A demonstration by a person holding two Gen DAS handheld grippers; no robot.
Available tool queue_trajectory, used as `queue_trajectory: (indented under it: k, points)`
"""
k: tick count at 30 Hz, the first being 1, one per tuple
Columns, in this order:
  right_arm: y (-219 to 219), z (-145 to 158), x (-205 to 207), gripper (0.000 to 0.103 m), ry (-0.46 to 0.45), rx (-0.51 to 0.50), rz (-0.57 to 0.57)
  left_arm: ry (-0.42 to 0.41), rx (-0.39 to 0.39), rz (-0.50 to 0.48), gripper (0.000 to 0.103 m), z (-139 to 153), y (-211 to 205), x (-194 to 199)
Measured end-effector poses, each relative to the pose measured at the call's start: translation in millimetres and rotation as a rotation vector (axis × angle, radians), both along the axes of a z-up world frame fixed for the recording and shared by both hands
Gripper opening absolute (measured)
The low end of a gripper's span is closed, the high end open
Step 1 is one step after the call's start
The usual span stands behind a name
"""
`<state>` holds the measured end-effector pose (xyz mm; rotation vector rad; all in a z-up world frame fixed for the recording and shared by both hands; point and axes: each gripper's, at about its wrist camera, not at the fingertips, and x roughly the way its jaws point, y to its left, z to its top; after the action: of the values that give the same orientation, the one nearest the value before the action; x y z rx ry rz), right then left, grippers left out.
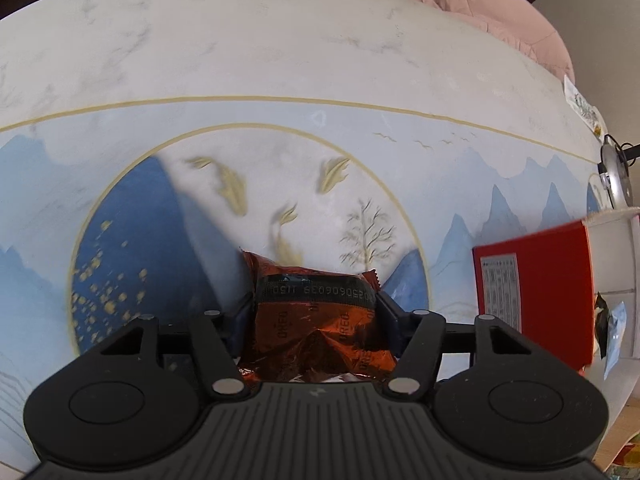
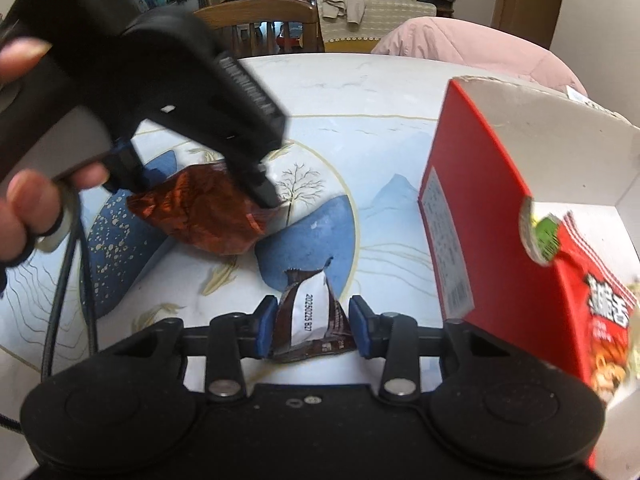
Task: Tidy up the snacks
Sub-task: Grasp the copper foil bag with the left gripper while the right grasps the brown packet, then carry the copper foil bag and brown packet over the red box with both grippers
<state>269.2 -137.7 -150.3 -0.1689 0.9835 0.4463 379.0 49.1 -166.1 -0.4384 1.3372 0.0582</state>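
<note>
My left gripper [image 1: 312,312] points down at the table with a crinkled orange-brown snack packet [image 1: 316,332] between its pads, which press on both its sides. The right wrist view shows that same packet [image 2: 200,212] low over the table under the left gripper [image 2: 256,184]. My right gripper [image 2: 313,326] is shut on a small brown and white packet [image 2: 310,304], held just left of an open red cardboard box [image 2: 480,208]. A red snack bag [image 2: 592,280] lies inside that box. In the left wrist view the red box [image 1: 552,280] stands to the right.
The round table [image 2: 360,92] has a painted blue mountain pattern. A person's hand [image 2: 24,208] holds the left gripper, and a black cable [image 2: 68,280] hangs from it. A pink coat [image 2: 460,44] lies at the far edge, with a wooden chair [image 2: 256,20] behind.
</note>
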Motion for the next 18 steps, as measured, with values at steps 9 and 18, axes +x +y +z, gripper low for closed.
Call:
queue_trajectory:
  k: [9, 18]
  points:
    - [-16.6, 25.0, -30.9, 0.030, -0.031, 0.040, 0.004, -0.053, -0.039, 0.017, 0.061, 20.2, 17.3, -59.1]
    - [-35.5, 54.1, -60.7, 0.027, -0.067, 0.096, -0.002, -0.121, -0.056, 0.008, 0.061, 55.2, 11.6, -111.4]
